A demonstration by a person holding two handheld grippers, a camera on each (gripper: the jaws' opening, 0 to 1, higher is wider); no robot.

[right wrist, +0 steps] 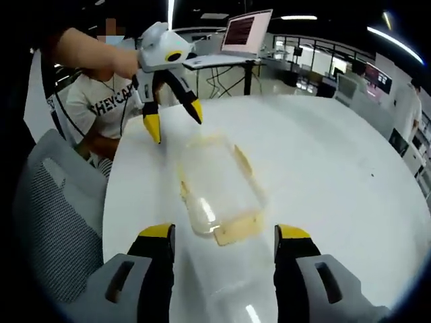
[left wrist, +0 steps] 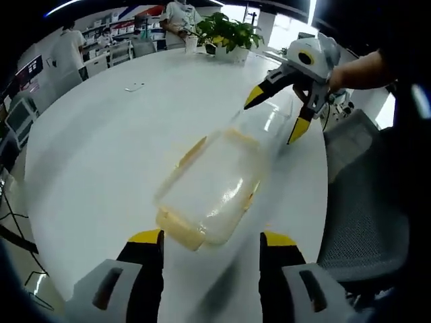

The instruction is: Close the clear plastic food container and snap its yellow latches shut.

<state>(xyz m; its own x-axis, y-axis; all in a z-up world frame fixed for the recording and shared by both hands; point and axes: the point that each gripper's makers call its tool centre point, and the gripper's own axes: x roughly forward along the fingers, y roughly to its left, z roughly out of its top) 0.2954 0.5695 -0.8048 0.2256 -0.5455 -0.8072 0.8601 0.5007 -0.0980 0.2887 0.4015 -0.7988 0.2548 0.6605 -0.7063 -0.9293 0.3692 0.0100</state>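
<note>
A large open office surrounds the scene, with desks and shelves at 10 to 12 o'clock in the left gripper view and a lit laptop [right wrist: 248,31] on a stand at 12 o'clock in the right gripper view. A wide white round surface [left wrist: 101,141] takes up most of both views. A grey mesh chair [left wrist: 367,202] stands against its edge at 4 o'clock in the left gripper view. A person in a white printed shirt [right wrist: 101,104] sits at 10 o'clock in the right gripper view. A potted plant [left wrist: 229,33] stands on the far side of the surface at 12 o'clock.

The container [left wrist: 209,188] lies flat on the surface between the two tools, lid on, with yellow latches [right wrist: 237,230] at its ends and long sides. The left hand-held gripper [left wrist: 211,239] has its jaws spread, just short of the container's near end. The right hand-held gripper [right wrist: 225,235] is likewise spread wide, holding nothing, its tips either side of the opposite end.
</note>
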